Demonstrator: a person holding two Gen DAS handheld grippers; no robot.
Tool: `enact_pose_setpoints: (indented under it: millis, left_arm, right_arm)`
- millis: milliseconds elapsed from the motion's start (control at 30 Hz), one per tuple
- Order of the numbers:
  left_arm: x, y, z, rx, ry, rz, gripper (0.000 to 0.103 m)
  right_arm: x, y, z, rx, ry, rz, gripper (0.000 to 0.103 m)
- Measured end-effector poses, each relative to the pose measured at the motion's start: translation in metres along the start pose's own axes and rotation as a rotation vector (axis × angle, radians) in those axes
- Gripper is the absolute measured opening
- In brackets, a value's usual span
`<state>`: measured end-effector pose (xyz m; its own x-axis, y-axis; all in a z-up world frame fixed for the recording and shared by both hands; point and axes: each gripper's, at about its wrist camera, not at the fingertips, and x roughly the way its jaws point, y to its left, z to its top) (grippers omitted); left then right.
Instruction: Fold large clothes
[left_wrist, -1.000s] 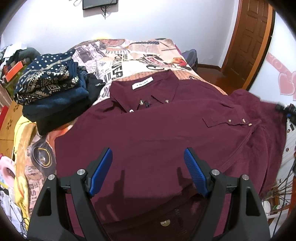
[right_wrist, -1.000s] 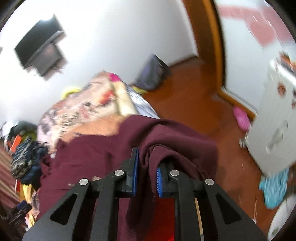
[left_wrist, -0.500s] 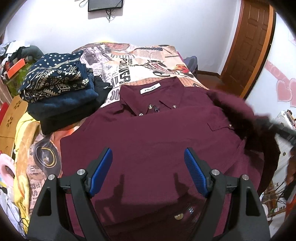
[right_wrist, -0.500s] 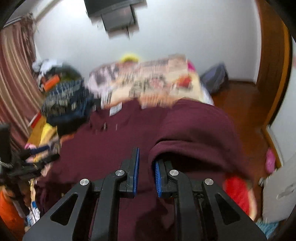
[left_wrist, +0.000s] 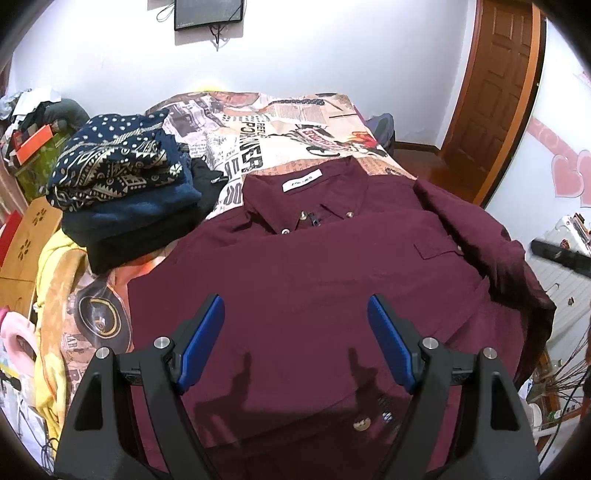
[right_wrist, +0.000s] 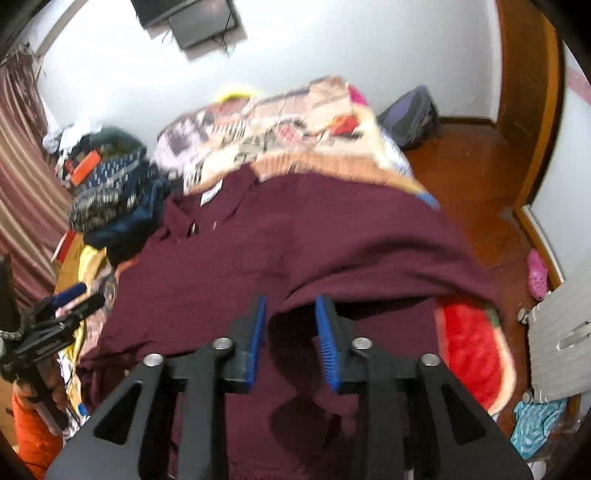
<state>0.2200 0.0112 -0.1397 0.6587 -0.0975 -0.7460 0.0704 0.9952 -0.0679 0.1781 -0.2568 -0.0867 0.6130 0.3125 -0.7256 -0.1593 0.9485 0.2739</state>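
A maroon button-up shirt (left_wrist: 314, 277) lies face up on the bed, collar toward the far wall. Its right sleeve (left_wrist: 480, 236) is folded in over the shirt's right side. My left gripper (left_wrist: 295, 301) hovers open over the shirt's lower front with nothing between its blue pads. My right gripper (right_wrist: 290, 301) is opening above the shirt (right_wrist: 258, 258). The sleeve's folded edge (right_wrist: 369, 291) drapes just past its tips, and the pads stand apart without pressing it. The left gripper (right_wrist: 70, 299) also shows at the left edge of the right wrist view.
A stack of folded dark clothes (left_wrist: 122, 192) sits on the bed's left side, on the printed bedcover (left_wrist: 280, 125). A red watermelon-print cushion (right_wrist: 476, 354), a pink shoe (right_wrist: 537, 273) and a backpack (right_wrist: 410, 114) lie on the wooden floor to the right. A wooden door (left_wrist: 495, 92) stands beyond.
My right gripper carried the sleeve from the bed's right edge in over the shirt, then its jaws parted off the cloth. The left gripper stayed put.
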Motion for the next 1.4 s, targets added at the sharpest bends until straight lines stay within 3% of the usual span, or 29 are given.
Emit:
enact_pose_setpoints:
  millis: [167,333,533,933,1000,1100,1167,1267,1400]
  left_arm:
    - [0.003,-0.009,0.008,0.016,-0.005,0.005,0.079]
    - [0.01,-0.019,0.014,0.02,-0.01,0.015,0.079]
    - [0.022,-0.026,0.021,0.005,0.009,0.0,0.079]
    - [0.048,-0.03,0.025,-0.004,0.051,0.002,0.079]
    - [0.05,-0.028,0.025,-0.01,0.053,0.004,0.079]
    - [0.052,-0.025,0.026,-0.017,0.049,0.01,0.079]
    - [0.052,-0.022,0.026,-0.017,0.047,0.015,0.079]
    - [0.05,-0.019,0.026,-0.012,0.039,0.027,0.079]
    - [0.041,-0.013,0.025,-0.015,0.019,0.03,0.079]
  right_arm:
    - [-0.03,-0.03,0.009,0.114,-0.124,-0.049,0.065]
    - [-0.026,-0.074,0.01,0.286,-0.154,-0.102,0.067]
    - [0.016,-0.128,-0.01,0.526,-0.055,-0.051,0.067]
    - [0.076,-0.165,-0.024,0.69,0.057,0.07,0.067]
    - [0.082,-0.17,-0.024,0.704,0.058,0.066,0.065]
    - [0.084,-0.173,-0.018,0.69,0.051,0.032,0.055]
    - [0.083,-0.176,-0.012,0.677,0.056,-0.003,0.035]
    - [0.075,-0.175,-0.004,0.649,0.043,-0.043,0.016]
    - [0.05,-0.162,0.017,0.575,-0.038,-0.044,0.01]
